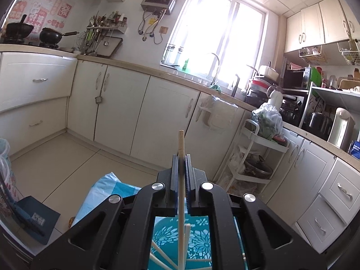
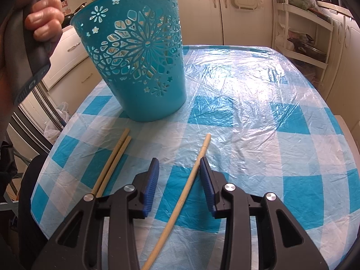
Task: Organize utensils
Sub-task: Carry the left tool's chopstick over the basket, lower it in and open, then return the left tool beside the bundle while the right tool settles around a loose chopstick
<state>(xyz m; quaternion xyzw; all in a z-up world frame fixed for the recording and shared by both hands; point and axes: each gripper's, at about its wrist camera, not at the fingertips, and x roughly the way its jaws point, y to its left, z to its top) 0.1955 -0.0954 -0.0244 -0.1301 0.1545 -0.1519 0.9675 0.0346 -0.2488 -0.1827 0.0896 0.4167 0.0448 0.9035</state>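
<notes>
My left gripper [image 1: 181, 157] is shut on a wooden chopstick [image 1: 181, 141] that stands nearly upright between its pads. Its lower end hangs inside the blue cut-out basket [image 1: 198, 243], where a few more chopsticks [image 1: 157, 252] lie. In the right wrist view the basket [image 2: 139, 67] stands on the checked tablecloth [image 2: 270, 112]. My right gripper [image 2: 178, 164] is open and low over the table. A single chopstick [image 2: 191, 180] lies on the cloth between its fingers, close to the right pad [image 2: 205, 180]. A pair of chopsticks [image 2: 114, 157] lies to the left of it.
A person's hand [image 2: 42, 15] grips the left gripper's handle at the upper left, beside the basket. White kitchen cabinets [image 1: 121, 112] and a white trolley [image 1: 258, 153] stand beyond the table. The table's left edge [image 2: 45, 157] is near the chopstick pair.
</notes>
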